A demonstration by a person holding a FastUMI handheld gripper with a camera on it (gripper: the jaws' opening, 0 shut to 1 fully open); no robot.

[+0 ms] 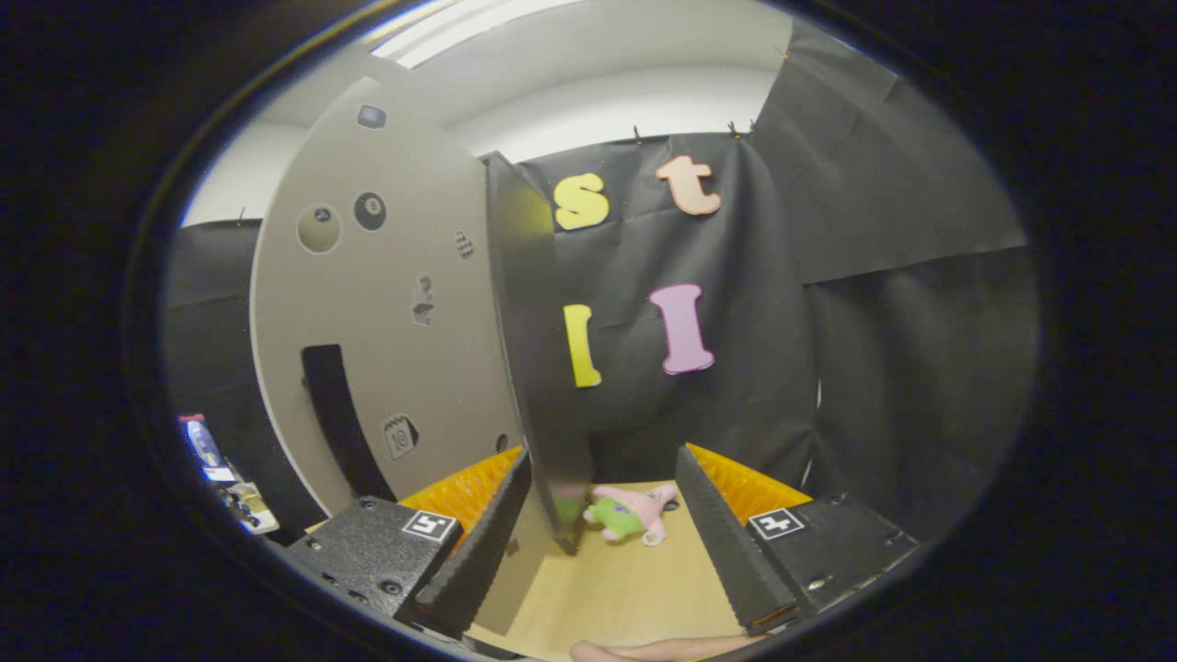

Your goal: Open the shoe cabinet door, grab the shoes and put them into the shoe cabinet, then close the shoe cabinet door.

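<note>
The open cabinet door [538,368] stands edge-on between the parted fingers [487,542], blocking straight passage.

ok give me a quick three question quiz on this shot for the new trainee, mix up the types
1. True or false: the gripper is shut on the cabinet door.
2. Multiple choice: where does the pink and green plush toy lie? A) clamped between the fingers; B) on the tan surface beyond the fingertips, just past the door's lower corner; C) on top of the cabinet.
3. Fill in: the door's dark edge stands ____ the two fingers, nearer the left finger.

Key
1. False: the fingers are spread apart, and whether the left one touches the door is unclear.
2. B
3. between
</note>
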